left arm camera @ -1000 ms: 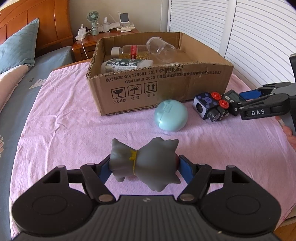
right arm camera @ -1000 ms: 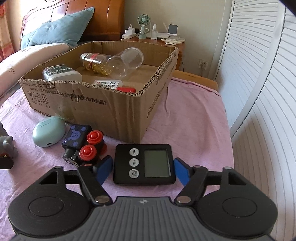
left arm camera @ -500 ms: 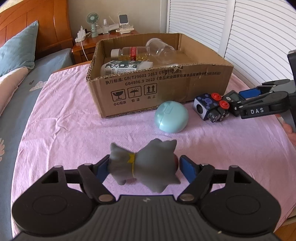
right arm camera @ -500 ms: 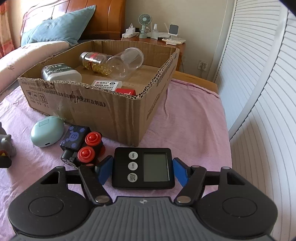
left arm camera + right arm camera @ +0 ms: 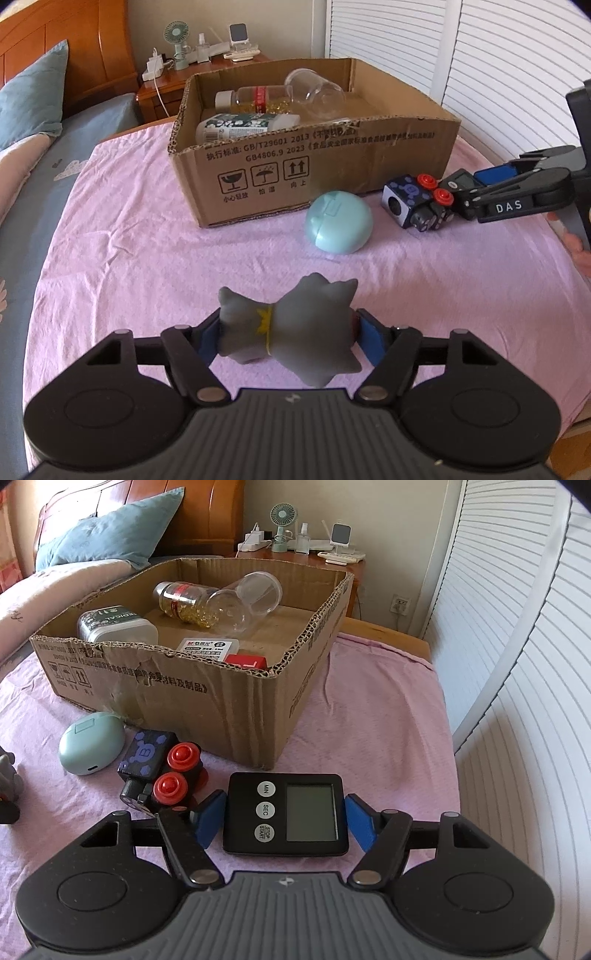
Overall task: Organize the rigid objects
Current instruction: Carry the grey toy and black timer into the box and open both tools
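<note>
My left gripper (image 5: pixel 286 334) is shut on a grey toy figure (image 5: pixel 291 332) with a yellow collar, held just above the pink blanket. My right gripper (image 5: pixel 284 816) has its blue pads against both sides of a black digital timer (image 5: pixel 286 814), which also shows in the left wrist view (image 5: pixel 458 182). A cardboard box (image 5: pixel 314 166) (image 5: pixel 207 686) stands beyond, holding bottles and a clear cup (image 5: pixel 255 598). A mint round case (image 5: pixel 338 221) (image 5: pixel 90 744) and a black cube toy with red buttons (image 5: pixel 417 203) (image 5: pixel 162 771) lie in front of the box.
The pink blanket (image 5: pixel 129 258) covers the bed. A wooden nightstand (image 5: pixel 207 70) with a small fan and chargers stands behind the box. White shutter doors (image 5: pixel 517 664) run along the right. A blue pillow (image 5: pixel 110 539) lies at the headboard.
The left gripper has lifted the grey figure slightly and drawn back a little. The right gripper's pads have closed onto the timer's sides and it has risen a little.
</note>
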The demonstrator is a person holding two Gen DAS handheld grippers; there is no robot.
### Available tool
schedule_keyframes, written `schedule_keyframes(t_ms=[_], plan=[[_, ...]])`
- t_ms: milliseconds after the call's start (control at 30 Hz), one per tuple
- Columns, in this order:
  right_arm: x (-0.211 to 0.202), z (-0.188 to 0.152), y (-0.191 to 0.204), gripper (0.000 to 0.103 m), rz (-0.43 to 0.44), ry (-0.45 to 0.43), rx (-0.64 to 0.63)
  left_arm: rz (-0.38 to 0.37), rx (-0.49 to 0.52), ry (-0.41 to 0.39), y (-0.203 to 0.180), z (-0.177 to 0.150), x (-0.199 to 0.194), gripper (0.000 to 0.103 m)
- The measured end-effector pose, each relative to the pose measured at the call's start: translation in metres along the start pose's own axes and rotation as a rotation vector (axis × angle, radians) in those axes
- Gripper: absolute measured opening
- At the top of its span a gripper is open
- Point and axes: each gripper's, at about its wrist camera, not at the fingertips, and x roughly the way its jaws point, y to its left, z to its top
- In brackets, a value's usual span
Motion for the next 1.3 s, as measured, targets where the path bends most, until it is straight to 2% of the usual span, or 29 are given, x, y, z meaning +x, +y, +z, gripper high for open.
schedule_keyframes(t_ms=[433, 733, 900, 1233, 1300], plan=[[-0.049, 0.011, 0.001, 0.074, 0.003, -0.037, -0.049, -0.057, 0.102, 0.015, 0.009, 0.006, -0.024, 0.071], [-0.084, 0.049, 0.007, 0.074, 0.015, -0.118, -0.078, -0.085, 0.139, -0.025, 0.015, 0.014, -0.047, 0.071], [-0.074, 0.077, 0.016, 0.074, 0.028, -0.139, -0.102, -0.079, 0.14, -0.044, 0.019, 0.017, -0.051, 0.071], [-0.016, 0.121, 0.025, 0.074, 0.026, -0.102, -0.11, -0.084, 0.11, -0.049, 0.035, 0.023, -0.046, 0.071], [-0.005, 0.125, 0.025, 0.079, 0.014, -0.1, -0.101, -0.085, 0.106, -0.045, 0.038, 0.024, -0.044, 0.071]])
